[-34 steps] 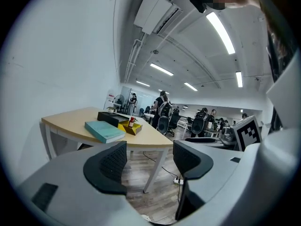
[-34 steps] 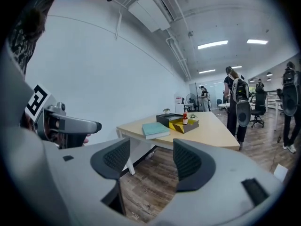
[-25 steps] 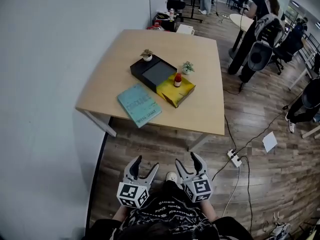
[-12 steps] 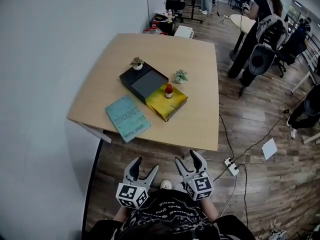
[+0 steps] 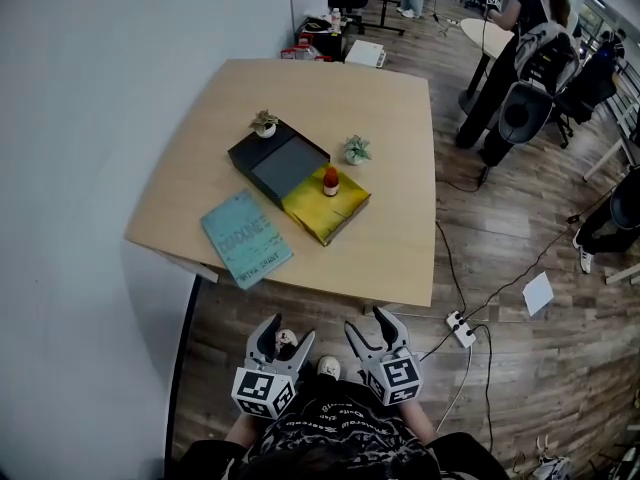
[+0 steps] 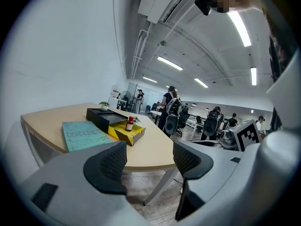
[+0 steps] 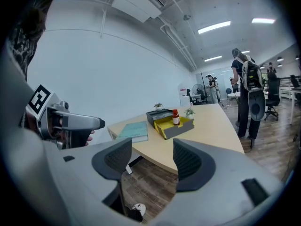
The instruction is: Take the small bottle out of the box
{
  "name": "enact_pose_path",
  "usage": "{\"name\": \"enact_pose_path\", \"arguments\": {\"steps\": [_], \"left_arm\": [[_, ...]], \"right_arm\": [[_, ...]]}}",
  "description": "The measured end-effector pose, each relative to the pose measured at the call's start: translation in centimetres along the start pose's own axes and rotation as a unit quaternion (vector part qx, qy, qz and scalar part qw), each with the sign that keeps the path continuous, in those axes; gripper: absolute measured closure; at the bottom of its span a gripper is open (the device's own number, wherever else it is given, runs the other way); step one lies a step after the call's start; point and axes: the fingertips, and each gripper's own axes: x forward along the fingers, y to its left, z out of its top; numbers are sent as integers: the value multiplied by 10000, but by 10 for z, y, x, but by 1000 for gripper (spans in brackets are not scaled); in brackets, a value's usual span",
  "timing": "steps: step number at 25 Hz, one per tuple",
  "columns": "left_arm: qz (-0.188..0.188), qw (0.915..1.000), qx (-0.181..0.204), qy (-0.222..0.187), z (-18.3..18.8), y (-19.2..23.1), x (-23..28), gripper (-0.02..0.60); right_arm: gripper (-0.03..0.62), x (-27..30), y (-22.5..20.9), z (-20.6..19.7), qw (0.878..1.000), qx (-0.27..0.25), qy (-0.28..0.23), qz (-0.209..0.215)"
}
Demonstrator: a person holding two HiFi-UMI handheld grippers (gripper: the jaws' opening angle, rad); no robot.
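Grippers, two in number, are hanging low in front of the person at the near edge of one light wooden table [image 5: 400, 118], well apart from everything on it. The left gripper [image 5: 294, 326] is holding its two black ribbed jaws spread, with nothing between them in the left gripper view [image 6: 149, 157]. The right gripper [image 5: 367, 320] is closing its jaws, which are also standing apart and empty in the right gripper view [image 7: 151, 154]. One small brown bottle with a red cap [image 5: 330, 181] is standing upright inside one open yellow box [image 5: 325, 213] near the middle of the table, at the end where that box is touching one shallow black box with a grey inside [image 5: 275, 158]. One teal book [image 5: 246, 237] is lying flat just beside the two boxes, on their near left. Two small potted plants are sitting on the table: the first potted plant [image 5: 265, 123] at the far corner of the black box, the second potted plant [image 5: 356, 149] just to the right of where the boxes are meeting. On the wooden floor to the right, one white power strip [image 5: 462, 328] and one white sheet of paper [image 5: 538, 292] are lying.
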Motion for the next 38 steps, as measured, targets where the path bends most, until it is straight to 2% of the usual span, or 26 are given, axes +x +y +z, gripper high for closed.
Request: {"name": "enact_pose_path", "arguments": {"steps": [7,14,24,38], "left_arm": [[-89,9997,170,168,-5,18,27,267],[-371,9985,381,95,29,44,78,267],[-776,9955,537,60,82,104,141,267],[-1276,9896,642,166,109,170,189,267]], "right_arm": [[321,20,-17,6,9998,30,-36,-218],[321,60,-38,31,9987,-31,-69,-508],[321,130,-53,75,9956,12,-185,-916],[321,206,-59,104,9888,228,-347,-1434]]}}
